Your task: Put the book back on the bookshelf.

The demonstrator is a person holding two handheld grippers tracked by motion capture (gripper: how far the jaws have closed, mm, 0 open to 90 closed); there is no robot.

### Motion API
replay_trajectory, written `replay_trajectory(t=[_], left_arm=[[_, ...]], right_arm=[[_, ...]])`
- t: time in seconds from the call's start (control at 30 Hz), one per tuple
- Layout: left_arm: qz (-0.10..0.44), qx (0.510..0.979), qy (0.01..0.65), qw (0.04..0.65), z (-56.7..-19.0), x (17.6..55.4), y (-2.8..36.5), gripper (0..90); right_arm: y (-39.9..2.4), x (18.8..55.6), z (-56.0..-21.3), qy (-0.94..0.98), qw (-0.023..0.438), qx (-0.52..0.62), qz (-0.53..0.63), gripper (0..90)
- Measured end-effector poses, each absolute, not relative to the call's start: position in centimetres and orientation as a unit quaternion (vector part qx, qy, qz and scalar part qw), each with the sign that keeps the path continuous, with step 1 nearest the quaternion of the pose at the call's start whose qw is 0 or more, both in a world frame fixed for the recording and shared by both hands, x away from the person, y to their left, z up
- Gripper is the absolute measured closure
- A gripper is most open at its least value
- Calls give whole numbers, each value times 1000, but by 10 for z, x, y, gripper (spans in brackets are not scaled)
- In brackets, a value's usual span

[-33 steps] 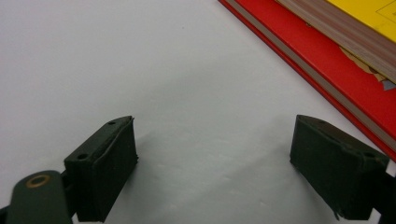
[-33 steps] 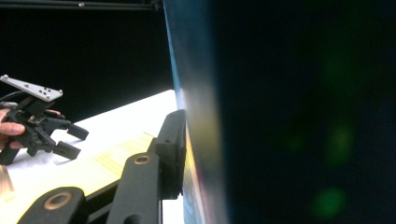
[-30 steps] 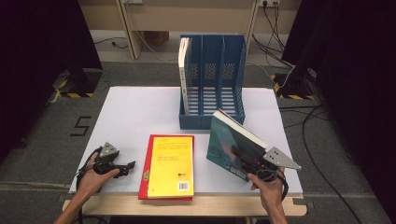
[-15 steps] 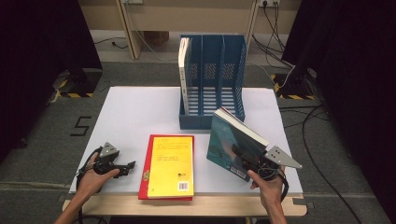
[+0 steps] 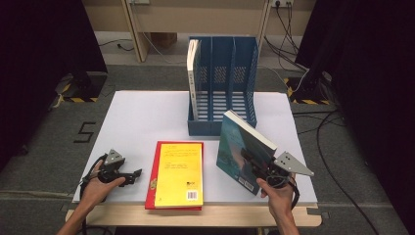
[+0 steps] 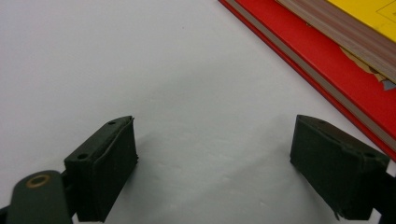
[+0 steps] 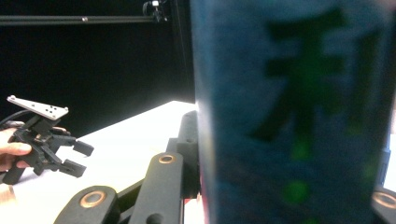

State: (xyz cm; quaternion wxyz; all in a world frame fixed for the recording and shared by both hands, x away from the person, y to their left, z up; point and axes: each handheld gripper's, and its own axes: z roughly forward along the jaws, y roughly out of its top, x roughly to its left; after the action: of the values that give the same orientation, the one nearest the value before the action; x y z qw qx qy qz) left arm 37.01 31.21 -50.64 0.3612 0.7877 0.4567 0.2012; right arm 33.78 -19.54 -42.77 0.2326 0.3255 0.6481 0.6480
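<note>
Looking down from the high view, your right gripper [image 5: 254, 164] holds the teal book [image 5: 241, 149] tilted on its lower edge at the right of the white bench [image 5: 142, 117], just in front of the blue file rack [image 5: 222, 88]. Against the frame a second back, the book stands in much the same lean and place; your right jaws have just been closing, and the book's thickness sits between them, clamped. Your left gripper [image 5: 128, 174] rests on the bench at the left, where it lay before, its jaws apart and empty. Between the two hands lies a yellow book [image 5: 178, 169] flat on a red book [image 5: 152, 186], both unmoved. A white book [image 5: 193, 73] stands upright in the rack's leftmost slot. The rack is hard plastic with perforated dividers; the bench top is smooth and matt.

In the left gripper view, your two black, blocky pads [image 6: 112, 163] stand wide over bare white surface, nothing between them. The red cover and the yellow book's ribbed page edges cross the upper right corner.

In the right gripper view, the teal cover, blurred and printed with a dark character, presses close against the jaw. Farther off at left, your other hand [image 7: 11, 154] holds its gripper with jaws parted.
</note>
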Motion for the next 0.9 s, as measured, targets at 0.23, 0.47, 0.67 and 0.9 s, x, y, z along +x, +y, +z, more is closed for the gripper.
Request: replay_trajectory(t=[0.23,0.47,0.67,0.9], left_arm=[[201,788,457,361,-506,370,312,134],[202,788,457,361,-506,370,312,133],[203,789,455,360,-506,370,312,134],[204,788,455,360,-507,370,312,133]], right_arm=[[-192,339,-417,641,220,342,652,741],[-193,340,-398,635,237,339,653,741],[-191,352,-379,619,239,345,664,742],[-183,369,-352,614,248,339,668,742]])
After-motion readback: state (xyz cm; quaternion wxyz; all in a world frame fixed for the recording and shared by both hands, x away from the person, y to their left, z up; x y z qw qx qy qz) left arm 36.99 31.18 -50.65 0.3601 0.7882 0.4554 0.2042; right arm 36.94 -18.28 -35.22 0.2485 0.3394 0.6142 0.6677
